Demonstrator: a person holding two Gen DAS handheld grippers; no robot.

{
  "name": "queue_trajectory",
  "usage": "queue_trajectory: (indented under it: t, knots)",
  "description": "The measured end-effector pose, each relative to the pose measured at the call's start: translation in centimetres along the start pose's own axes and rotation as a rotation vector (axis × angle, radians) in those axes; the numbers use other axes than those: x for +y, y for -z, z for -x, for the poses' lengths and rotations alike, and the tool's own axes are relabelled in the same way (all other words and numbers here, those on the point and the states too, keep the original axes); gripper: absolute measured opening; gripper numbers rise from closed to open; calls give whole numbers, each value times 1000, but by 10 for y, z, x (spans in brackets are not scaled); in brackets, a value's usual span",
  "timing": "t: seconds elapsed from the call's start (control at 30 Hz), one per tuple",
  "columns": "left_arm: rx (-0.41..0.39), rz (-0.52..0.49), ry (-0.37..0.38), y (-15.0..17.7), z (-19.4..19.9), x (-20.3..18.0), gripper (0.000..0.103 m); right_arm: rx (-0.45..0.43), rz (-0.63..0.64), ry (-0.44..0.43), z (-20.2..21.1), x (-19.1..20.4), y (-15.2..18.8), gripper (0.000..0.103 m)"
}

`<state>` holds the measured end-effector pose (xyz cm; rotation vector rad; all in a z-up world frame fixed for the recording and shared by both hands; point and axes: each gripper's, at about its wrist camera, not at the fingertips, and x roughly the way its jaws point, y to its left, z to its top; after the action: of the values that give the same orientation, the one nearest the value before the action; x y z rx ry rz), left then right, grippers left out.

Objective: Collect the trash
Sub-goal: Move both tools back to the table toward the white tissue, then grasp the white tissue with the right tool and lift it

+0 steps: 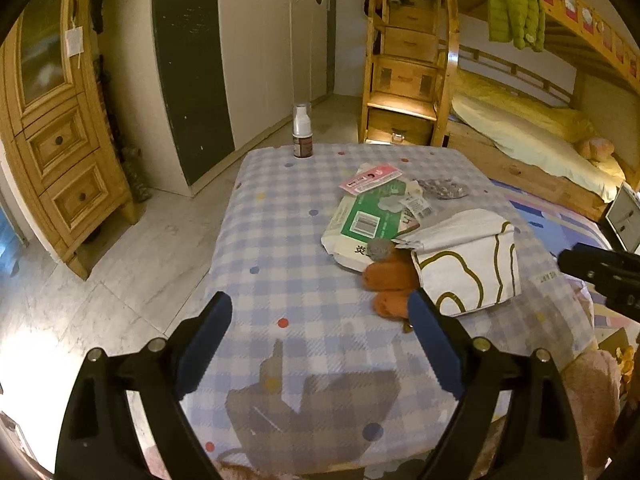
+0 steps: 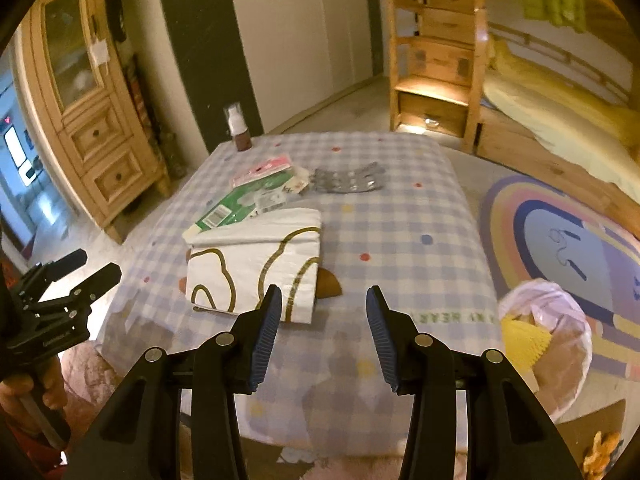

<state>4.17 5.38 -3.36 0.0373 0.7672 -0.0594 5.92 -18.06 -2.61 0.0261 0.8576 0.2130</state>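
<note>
1. Left gripper [image 1: 320, 312], own view: blue pads spread wide apart, nothing between them, above the near part of the checked tablecloth [image 1: 288, 240]. The right wrist view shows this gripper from outside at its left edge, jaws parted, with a hand [image 2: 24, 396] on the handle; the left view cannot show that hand.
2. Right gripper [image 2: 324, 312], own view: pads apart at a moderate gap, nothing between them, over the near cloth edge. In the left view only its black tip enters from the right.
3. Right view only: a clear plastic bag [image 2: 556, 344] with something yellow inside, on the floor just right of the table, and a rainbow rug [image 2: 560, 248] beyond it.
4. Trash, mid-table: a white paper bag with gold outline [image 1: 468, 264] lies flat. Left view shows orange-brown lumps [image 1: 390, 276] and a small grey ball [image 1: 379, 249] at its near-left side; right view shows only brown edges protruding from under the bag.
5. Behind it, touching: a green-and-white carton [image 1: 366, 220], then a pink packet [image 1: 370, 178]. Silver blister packs [image 2: 348, 180] lie just right of those, clearer in the right view.
6. Far-left table corner: a brown bottle with white cap [image 1: 302, 132], upright, well apart from the trash.
7. Background: wooden cabinet [image 1: 60, 140], bunk bed [image 1: 540, 128].
</note>
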Motion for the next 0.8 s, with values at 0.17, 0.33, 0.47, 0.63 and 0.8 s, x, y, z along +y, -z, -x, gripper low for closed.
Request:
queue_trajectory:
  t: [0.17,0.33,0.47,0.63,0.8]
  knots:
    - [12,-6,11,-2,-10,-6,87,30,25,-38,-24,4,-8,46]
    - [4,1,7,-5,-9,-5,87,58,52,-64,-48,8,-17,53]
    - [2,9,3,-7,-9,-3,87,87,58,-107,-60,11,-19,56]
    - [9,3,5,-5,-10,-3,87,132,61,-143,-66,16,-13,41]
    - [0,9,7,-5,-4,-1,87,110,109,-138,-45,29,-7,11]
